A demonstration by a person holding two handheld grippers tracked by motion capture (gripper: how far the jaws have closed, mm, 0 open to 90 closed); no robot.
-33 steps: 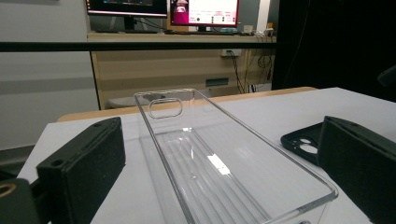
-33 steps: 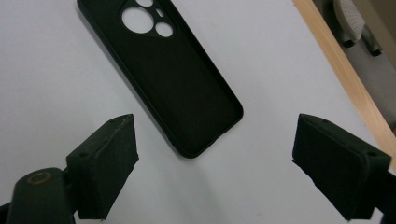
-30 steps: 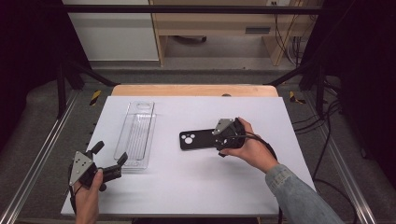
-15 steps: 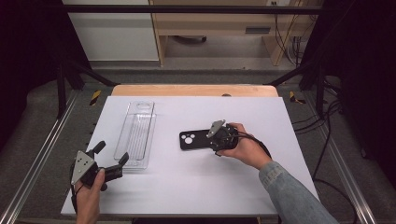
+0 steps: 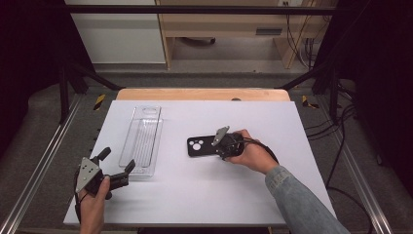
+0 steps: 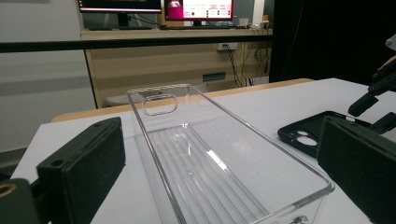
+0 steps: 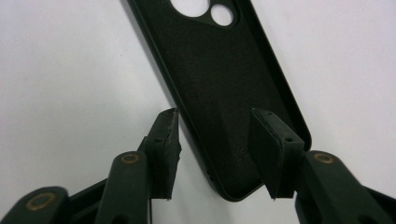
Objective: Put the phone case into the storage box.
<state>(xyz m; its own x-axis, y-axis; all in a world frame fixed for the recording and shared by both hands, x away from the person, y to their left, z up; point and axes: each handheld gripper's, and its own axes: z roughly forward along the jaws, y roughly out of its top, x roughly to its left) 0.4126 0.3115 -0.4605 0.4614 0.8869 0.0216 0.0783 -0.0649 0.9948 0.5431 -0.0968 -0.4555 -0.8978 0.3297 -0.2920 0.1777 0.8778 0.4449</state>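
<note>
**Phone case: handling and grip point**

Black phone case (image 5: 200,146) lies flat on the white table (image 5: 292,126), inner side up, near the middle and just right of the clear plastic tray (image 5: 142,141); the two are apart, not touching. The camera cut-outs sit at the end nearer the tray.

Right gripper (image 7: 215,140) stands at the case's plain end, the one away from the cut-outs. Jaws are partly open: one pad is outside the long edge on the table side, the other is over the inside of the shell. Neither is pressing yet, so nothing is held.

Left gripper (image 5: 118,165) rests low at the tray's near end, jaws spread wide, holding nothing. In the left gripper view its pads flank the tray's near corner without touching it.

Judgement on handling:
- The case looks thin, light and flexible, with a matte, rubbery finish, so it should be grippy rather than slick.
- It is not fragile, but a hollow shell may bow if squeezed across its full width.
- Best hold: pinch one side wall, or the raised lip at the plain end, with one pad inside and one outside.
- Lying flat, the outer pad must get under or against the lip; tipping the edge up slightly should help.
</note>
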